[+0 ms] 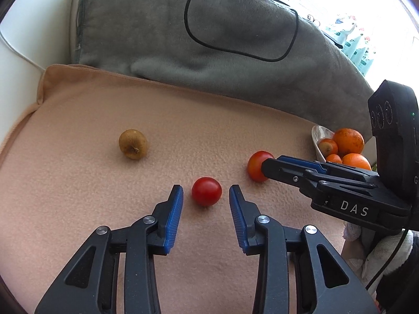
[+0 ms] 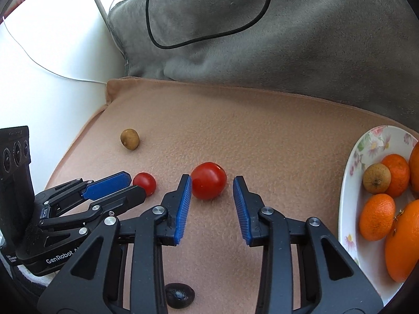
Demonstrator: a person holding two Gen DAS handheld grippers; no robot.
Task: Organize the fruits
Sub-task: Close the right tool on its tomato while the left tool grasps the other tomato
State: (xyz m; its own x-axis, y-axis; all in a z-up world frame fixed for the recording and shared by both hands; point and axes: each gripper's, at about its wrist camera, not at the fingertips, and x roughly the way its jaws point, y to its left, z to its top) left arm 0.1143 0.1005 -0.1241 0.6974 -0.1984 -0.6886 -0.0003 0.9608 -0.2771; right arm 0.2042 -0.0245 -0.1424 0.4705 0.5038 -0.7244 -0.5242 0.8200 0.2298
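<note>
On the peach cloth, my left gripper (image 1: pixel 206 192) is open around a small red tomato (image 1: pixel 206 191), fingers apart from it on both sides. My right gripper (image 2: pixel 211 183) is open around a larger red tomato (image 2: pixel 208 180), whose left side touches the left pad. The larger tomato (image 1: pixel 258 165) and the right gripper's fingers (image 1: pixel 293 172) also show in the left wrist view. The small tomato (image 2: pixel 144 182) and the left gripper (image 2: pixel 123 185) show in the right wrist view. A brownish-yellow round fruit (image 1: pixel 133 144) (image 2: pixel 130 138) lies farther back left.
A flowered white plate (image 2: pixel 351 183) (image 1: pixel 320 136) at the right holds several oranges (image 2: pixel 377 216) and a brown fruit (image 2: pixel 376 178). A dark fruit (image 2: pixel 179 295) lies under my right gripper. A grey cushion (image 1: pixel 209 39) with a black cable (image 1: pixel 235 49) rises behind.
</note>
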